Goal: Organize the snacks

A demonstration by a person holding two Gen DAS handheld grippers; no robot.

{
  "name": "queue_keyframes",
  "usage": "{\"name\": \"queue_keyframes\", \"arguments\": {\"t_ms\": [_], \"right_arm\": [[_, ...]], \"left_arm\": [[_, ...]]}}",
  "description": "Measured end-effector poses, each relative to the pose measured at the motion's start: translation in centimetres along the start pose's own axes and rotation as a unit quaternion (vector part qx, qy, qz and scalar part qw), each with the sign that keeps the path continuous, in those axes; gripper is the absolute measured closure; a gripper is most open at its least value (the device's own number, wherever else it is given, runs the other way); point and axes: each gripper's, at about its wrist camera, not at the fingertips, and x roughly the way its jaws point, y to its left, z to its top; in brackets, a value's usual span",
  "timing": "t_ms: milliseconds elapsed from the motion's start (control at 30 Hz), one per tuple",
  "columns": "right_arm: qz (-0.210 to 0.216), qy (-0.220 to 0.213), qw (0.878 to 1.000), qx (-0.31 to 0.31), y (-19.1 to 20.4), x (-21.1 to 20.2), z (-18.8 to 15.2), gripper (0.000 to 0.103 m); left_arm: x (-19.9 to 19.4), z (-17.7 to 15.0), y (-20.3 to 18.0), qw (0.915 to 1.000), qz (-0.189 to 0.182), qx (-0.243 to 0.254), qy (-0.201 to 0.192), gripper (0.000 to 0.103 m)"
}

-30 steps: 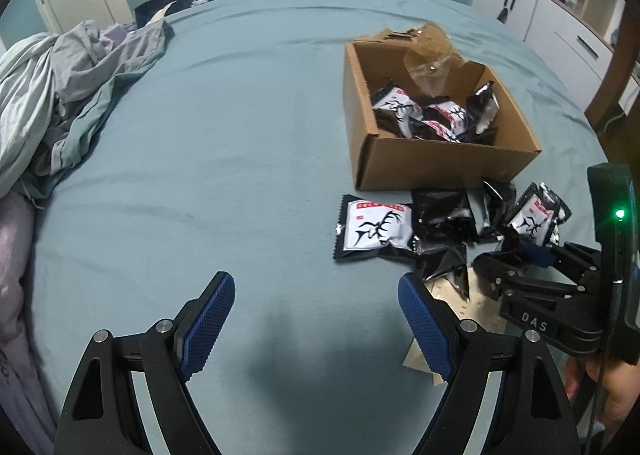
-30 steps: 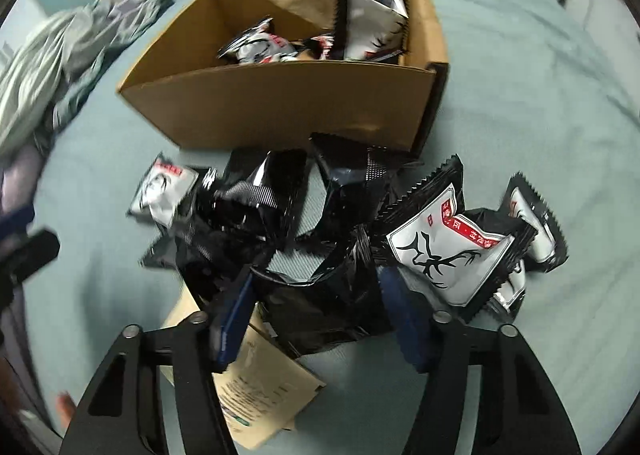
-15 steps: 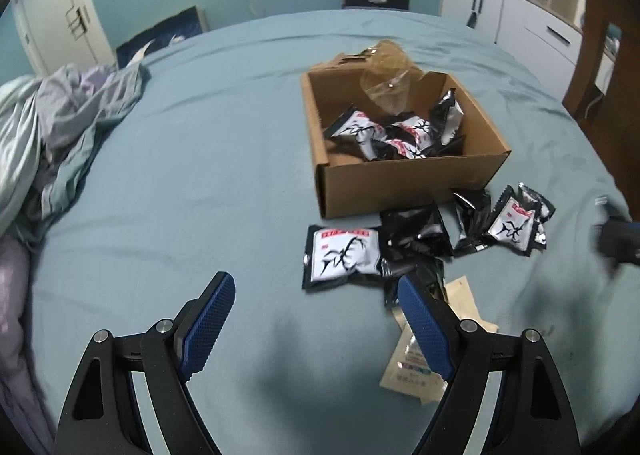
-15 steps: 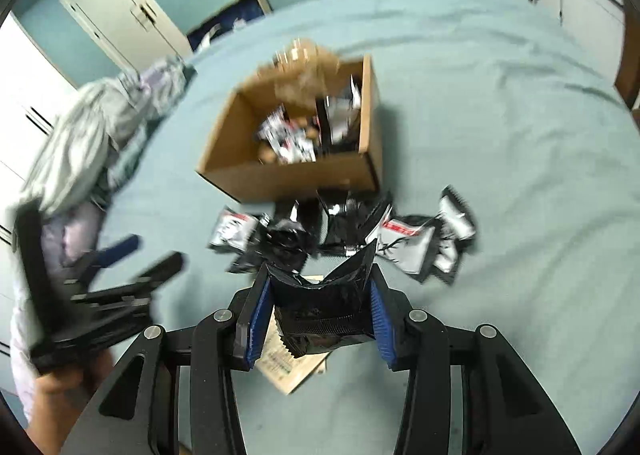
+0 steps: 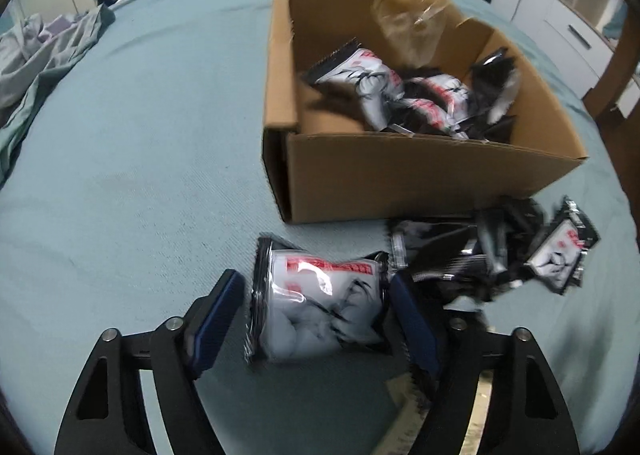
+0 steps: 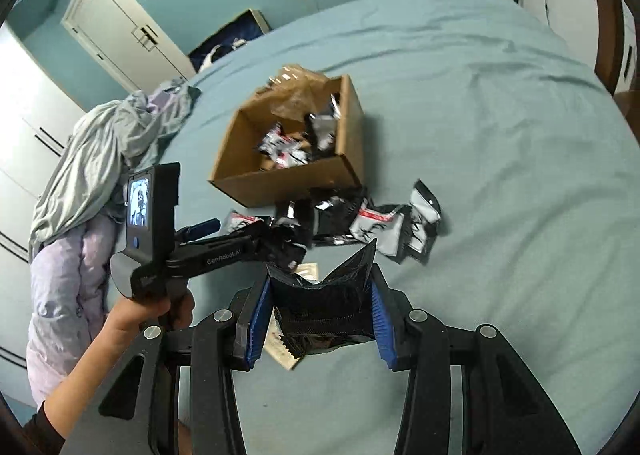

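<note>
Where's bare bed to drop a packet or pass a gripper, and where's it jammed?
Free: the sheet left of the cardboard box, out to the crumpled bedding; also the wide stretch right of the box in the right wrist view. Crowded: the snack pile in front of the box, around the left gripper. The right gripper holds a black packet.

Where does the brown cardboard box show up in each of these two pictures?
Left wrist view: cardboard box fills the upper right, close up.
Right wrist view: the box sits small, just left of centre.
Shared landmark: the crumpled grey bedclothes at the left.
</note>
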Motion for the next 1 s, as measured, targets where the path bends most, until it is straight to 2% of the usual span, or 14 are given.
{"name": "queue_keyframes", "arguments": {"t_ms": [33,67,133,200,333,533,733,867,933,1000], "right_arm": [[-0.003,0.005,1.0,0.002,-0.2,0.3,0.1,0.06],[-0.004,0.009,1.0,0.004,-0.2,0.6,0.2,0.06],[-0.004,0.012,1.0,0.008,-0.3,1.1,0.5,0.06],[-0.001,0.013,1.0,0.01,-0.2,1.5,0.8,0.06],[-0.003,0.01,1.0,0.007,0.3,1.9,0.9,0.06],[-0.002,0.002,1.0,0.008,0.3,1.5,0.7,0.06],[0.006,-0.008,1.0,0.009,0.3,0.7,0.6,0.06],[0.01,-0.011,1.0,0.009,0.2,0.4,0.6,0.06],[0.012,-0.011,1.0,0.01,0.2,0.4,0.6,0.06],[0.012,-0.01,1.0,0.01,0.1,0.4,0.7,0.06]], "left_arm": [[-0.2,0.0,0.0,0.9998,0.001,0.005,-0.017,0.03],[-0.3,-0.1,-0.1,0.9997,0.001,0.01,-0.023,0.043],[-0.5,-0.1,-0.2,0.9993,-0.005,0.019,-0.033,0.053],[-0.9,-0.3,0.1,0.9985,-0.034,0.016,-0.038,0.074],[-1.9,-0.7,0.2,0.9986,-0.036,0.009,-0.037,0.079],[-5.7,-1.2,0.7,0.9978,-0.023,0.015,-0.061,0.08],[-12.4,0.5,1.7,0.9894,-0.02,-0.012,-0.144,0.08],[-16.0,2.1,1.8,0.9749,-0.03,-0.01,-0.22,0.08],[-16.2,2.9,1.4,0.9716,-0.04,-0.012,-0.233,0.08],[-15.4,4.3,1.1,0.9724,-0.045,-0.016,-0.229,0.08]]}}
